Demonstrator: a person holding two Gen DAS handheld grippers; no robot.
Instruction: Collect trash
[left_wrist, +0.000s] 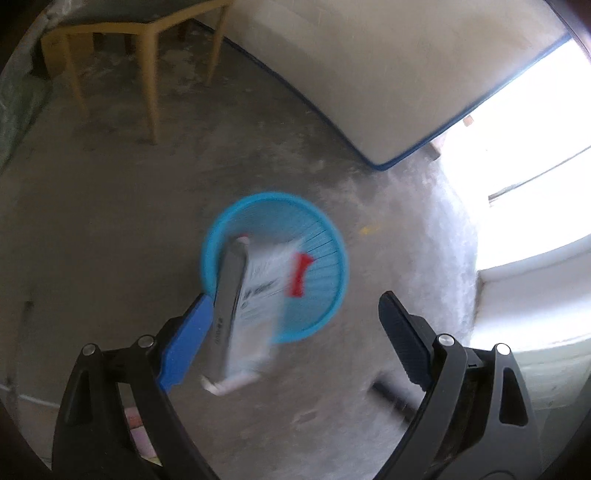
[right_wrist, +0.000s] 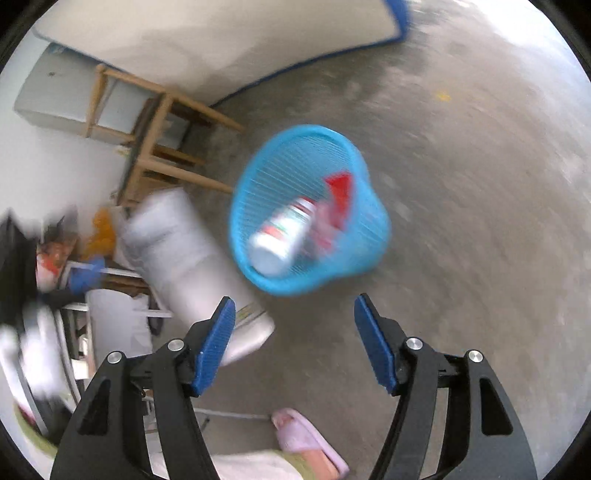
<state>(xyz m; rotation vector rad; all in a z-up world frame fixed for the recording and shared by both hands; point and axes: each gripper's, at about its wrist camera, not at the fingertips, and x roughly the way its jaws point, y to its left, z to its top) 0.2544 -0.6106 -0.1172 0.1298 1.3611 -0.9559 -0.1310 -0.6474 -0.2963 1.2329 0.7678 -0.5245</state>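
A blue mesh trash basket (left_wrist: 325, 291) stands on the concrete floor; it also shows in the right wrist view (right_wrist: 365, 221). My left gripper (left_wrist: 295, 314) is open above it. A white printed carton (left_wrist: 255, 295), blurred, is next to the left finger, over the basket rim. A red piece (left_wrist: 300, 275) lies in the basket. In the right wrist view the basket holds a white bottle with a red and green label (right_wrist: 284, 232) and red packaging (right_wrist: 340, 192). My right gripper (right_wrist: 294, 314) is open and empty, just short of the basket.
A wooden table (left_wrist: 144, 48) stands at the back left, by a white mattress (left_wrist: 369, 74) leaning on the wall. A white roll (right_wrist: 188, 258), clutter and a pink slipper (right_wrist: 306, 439) lie left and below the right gripper. A dark object (left_wrist: 391, 400) lies on the floor.
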